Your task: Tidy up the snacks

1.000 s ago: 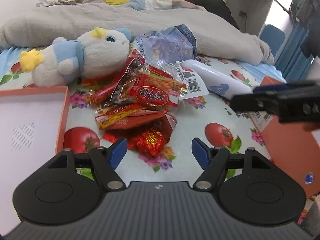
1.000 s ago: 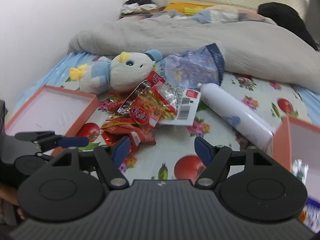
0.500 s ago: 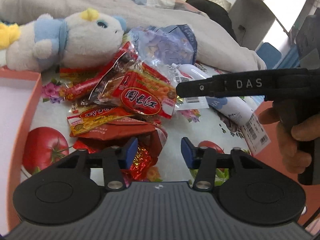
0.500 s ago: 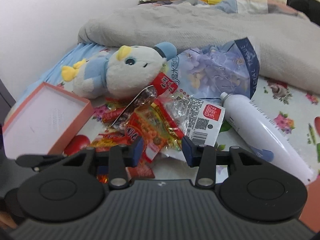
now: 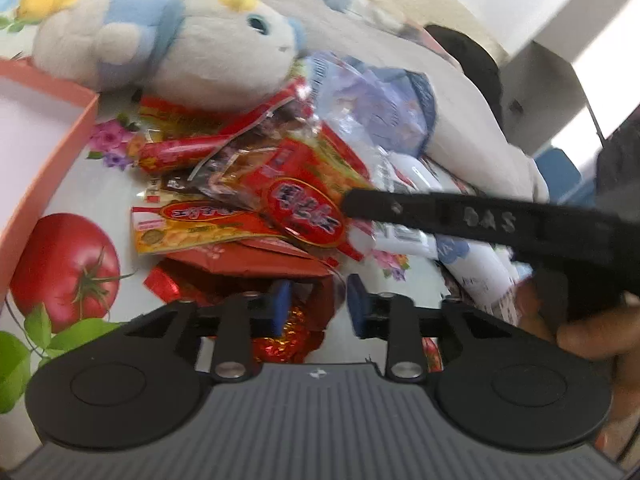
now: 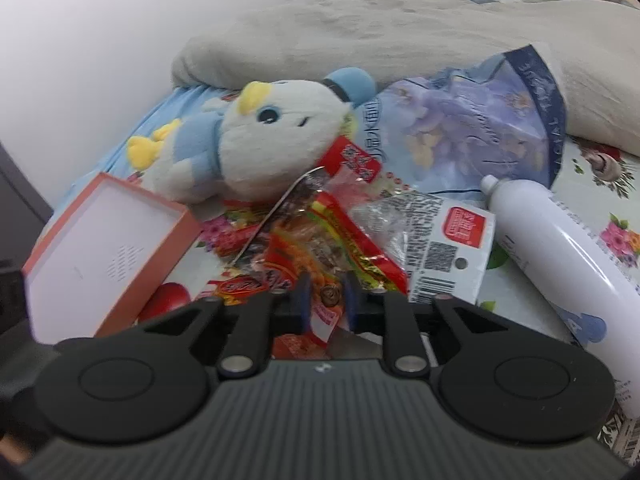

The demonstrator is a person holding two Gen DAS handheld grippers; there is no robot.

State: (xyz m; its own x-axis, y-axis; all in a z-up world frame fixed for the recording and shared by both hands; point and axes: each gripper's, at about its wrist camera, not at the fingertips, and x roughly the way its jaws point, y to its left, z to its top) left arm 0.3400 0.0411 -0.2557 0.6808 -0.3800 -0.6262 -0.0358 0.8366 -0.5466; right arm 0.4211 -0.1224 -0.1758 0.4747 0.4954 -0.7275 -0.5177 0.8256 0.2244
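A heap of snack packets lies on the fruit-print sheet. My left gripper (image 5: 318,310) hovers low over its near edge. Its jaws are closing, with a red foil candy (image 5: 288,336) and a red wrapper flap (image 5: 324,308) between the pads, which do not press on them. My right gripper (image 6: 327,300) is closing too, its blue pads on the corner of an orange-red snack packet (image 6: 296,256). In the left wrist view one of its black fingers (image 5: 440,216) reaches in from the right to that packet (image 5: 304,208), which bears a red oval label.
A white and blue plush toy (image 6: 272,136) lies behind the heap. An orange-rimmed box (image 6: 100,248) sits to the left. A white bottle (image 6: 560,248), a barcode packet (image 6: 448,256) and a purple-blue bag (image 6: 472,128) lie to the right. A grey blanket (image 6: 400,32) is at the back.
Both grippers have come down and forward onto the heap, and their jaws have narrowed. The right one has gone from wide to pinching the orange-red packet. The left view has rolled.
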